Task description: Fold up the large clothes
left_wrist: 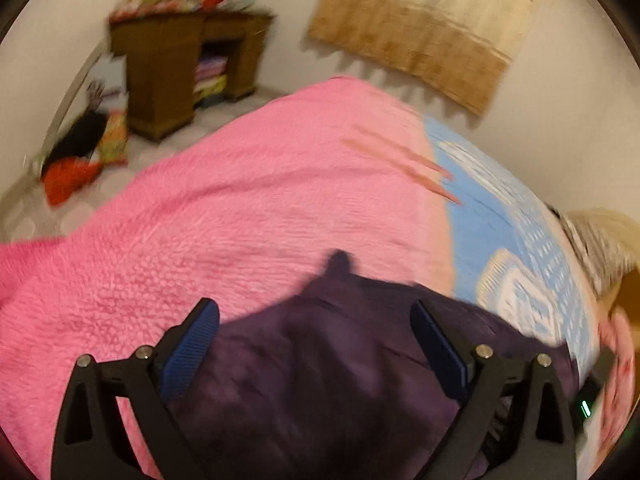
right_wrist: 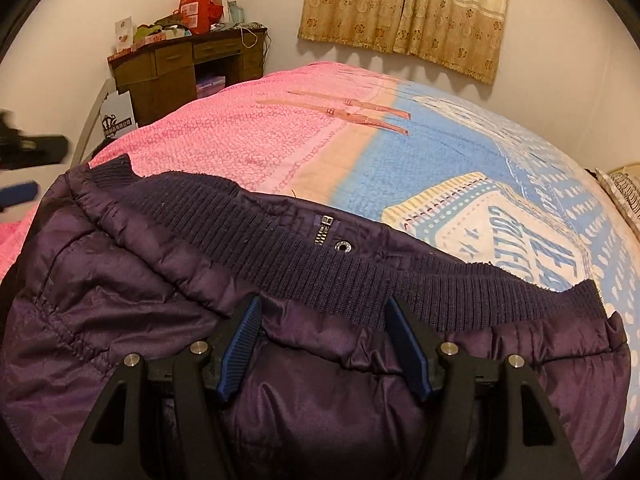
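Observation:
A dark purple padded jacket [right_wrist: 120, 280] lies bunched on the bed, its ribbed knit hem [right_wrist: 360, 276] and a snap button facing the right wrist camera. My right gripper [right_wrist: 324, 314] rests on it just below the hem. Puffy fabric fills the gap and touches both blue pads [right_wrist: 240, 344]. In the blurred left wrist view my left gripper [left_wrist: 314, 314] hovers wide open above the jacket [left_wrist: 320, 360], with nothing between its fingers. The same left gripper shows as a dark smear at the left edge of the right wrist view [right_wrist: 28, 160].
The bedspread is pink [right_wrist: 240, 136] on the left and blue with white print [right_wrist: 460, 152] on the right. Beyond the bed stand a cluttered wooden desk [right_wrist: 180, 64] and a curtain [right_wrist: 404, 12]. Bags lie on the floor [left_wrist: 80, 160]. A pillow [right_wrist: 624, 192] sits far right.

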A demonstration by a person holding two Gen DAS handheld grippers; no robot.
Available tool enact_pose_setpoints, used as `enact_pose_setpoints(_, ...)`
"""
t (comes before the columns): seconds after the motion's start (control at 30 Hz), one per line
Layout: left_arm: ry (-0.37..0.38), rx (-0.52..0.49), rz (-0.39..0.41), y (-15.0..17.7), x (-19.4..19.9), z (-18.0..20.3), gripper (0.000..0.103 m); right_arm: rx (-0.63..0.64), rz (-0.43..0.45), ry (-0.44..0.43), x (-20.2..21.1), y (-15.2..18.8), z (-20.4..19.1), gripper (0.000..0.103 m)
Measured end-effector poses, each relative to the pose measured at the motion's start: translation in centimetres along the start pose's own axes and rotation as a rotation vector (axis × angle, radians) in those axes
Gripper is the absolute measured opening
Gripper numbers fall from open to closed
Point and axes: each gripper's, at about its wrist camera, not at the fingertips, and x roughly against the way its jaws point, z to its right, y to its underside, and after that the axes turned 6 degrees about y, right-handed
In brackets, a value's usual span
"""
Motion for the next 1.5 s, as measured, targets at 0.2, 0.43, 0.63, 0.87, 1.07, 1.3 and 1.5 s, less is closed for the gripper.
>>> enact_pose_setpoints(0.2,-0.155,-0.180,-0.030,3.4,-3.0,5.3,0.101,-0.051,0.014,-0.053,0.4,-0.1,1.3,0.065)
enact_pose_setpoints(0.43,-0.145,-0.097,-0.168,3.3,-7.0,3.0,0.103,-0.189,0.076,-0.023,4.3,0.7,4.7,0.065)
enact_pose_setpoints(0.63,-0.305,-0.256,-0.091,4.7,-7.6,6.3,0.103,-0.389,0.030,0.138,5.9,3.1,12.9,0.065)
enact_pose_setpoints(0.87,-0.253,-0.273,-0.054,5.0,-6.9,5.1,0.103,-0.458,0.021,0.075,3.8,7.2,14.9,0.065)
enact_pose_setpoints(1.07,-0.216,-0.237,-0.053,5.6,-6.3,4.9,0.103,-0.478,0.043,0.058,4.1,7.4,15.0,0.065)
enact_pose_setpoints(1.3,-0.204,-0.247,-0.082,6.0,-5.8,5.1,0.103,-0.431,-0.004,0.120,4.5,7.4,14.3,0.065)
enact_pose_setpoints(1.5,-0.028,-0.255,-0.100,6.7,-0.1,2.3,0.103,-0.388,0.105,0.159,10.5,6.4,11.3,0.065)
